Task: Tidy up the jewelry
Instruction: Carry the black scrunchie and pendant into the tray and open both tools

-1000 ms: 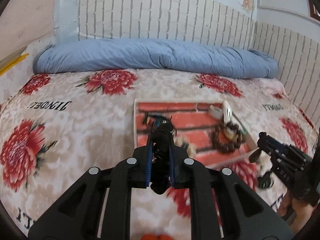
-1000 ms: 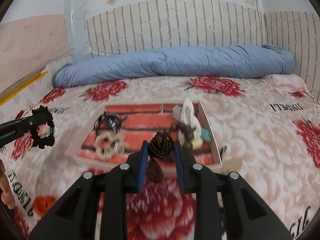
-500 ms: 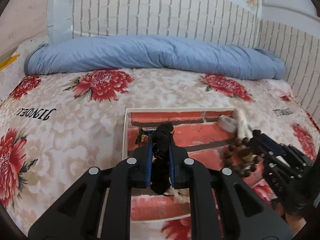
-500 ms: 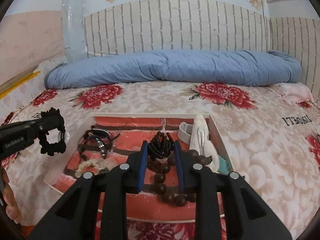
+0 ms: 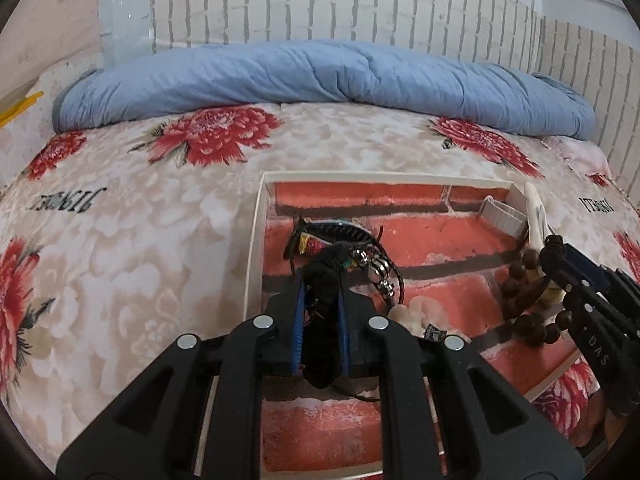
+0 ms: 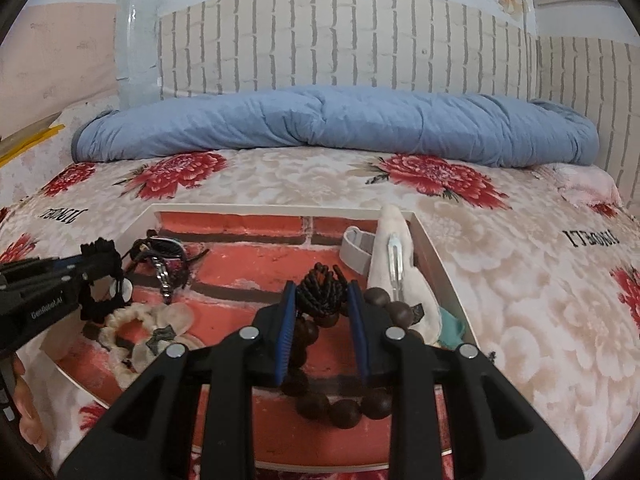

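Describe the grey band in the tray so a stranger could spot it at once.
On the flowered bedspread lies a shallow white tray lined with a red brick pattern. In its far right corner, beside a long white cloth piece, the grey band stands on edge: the only smooth, pale grey loop among beads and cords.

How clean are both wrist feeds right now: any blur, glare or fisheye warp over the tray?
Left wrist view: sharp, soft even light, no glare; the fisheye bows the tray rim, with dark vignette corners. Right wrist view: equally sharp and evenly lit; the bead bracelet reads clearly, and the brick wall curves.
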Demonstrator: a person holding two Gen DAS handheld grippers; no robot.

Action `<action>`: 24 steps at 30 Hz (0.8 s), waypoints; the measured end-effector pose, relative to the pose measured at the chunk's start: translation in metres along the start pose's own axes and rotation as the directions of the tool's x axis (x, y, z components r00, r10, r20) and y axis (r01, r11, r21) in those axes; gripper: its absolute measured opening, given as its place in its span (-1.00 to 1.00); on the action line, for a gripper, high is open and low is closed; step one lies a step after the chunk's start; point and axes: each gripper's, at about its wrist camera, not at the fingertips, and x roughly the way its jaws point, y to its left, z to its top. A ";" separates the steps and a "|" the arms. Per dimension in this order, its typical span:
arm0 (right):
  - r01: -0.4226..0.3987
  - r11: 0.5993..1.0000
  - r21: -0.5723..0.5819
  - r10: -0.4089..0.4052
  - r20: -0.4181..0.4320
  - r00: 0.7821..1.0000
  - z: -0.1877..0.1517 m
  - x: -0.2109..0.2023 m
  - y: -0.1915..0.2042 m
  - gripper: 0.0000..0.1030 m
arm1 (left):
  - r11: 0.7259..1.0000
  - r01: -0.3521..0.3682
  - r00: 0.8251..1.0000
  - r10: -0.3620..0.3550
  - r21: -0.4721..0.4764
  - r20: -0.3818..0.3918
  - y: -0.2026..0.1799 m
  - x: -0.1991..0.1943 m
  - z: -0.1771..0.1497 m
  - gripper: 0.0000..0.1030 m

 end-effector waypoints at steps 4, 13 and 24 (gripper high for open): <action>-0.005 1.000 0.019 0.006 -0.013 1.000 -0.001 0.006 -0.005 -0.49 | 1.000 -0.004 1.000 0.004 0.006 -0.008 -0.002 0.005 -0.003 -0.75; -0.010 1.000 0.026 0.012 -0.064 0.998 -0.005 0.019 -0.007 -0.49 | 1.000 -0.001 0.999 0.001 0.021 -0.033 -0.007 0.014 -0.008 -0.74; -0.013 1.000 0.024 0.015 -0.095 0.995 -0.007 0.025 -0.005 -0.45 | 0.999 -0.005 0.998 0.007 0.036 -0.065 -0.011 0.023 -0.012 -0.37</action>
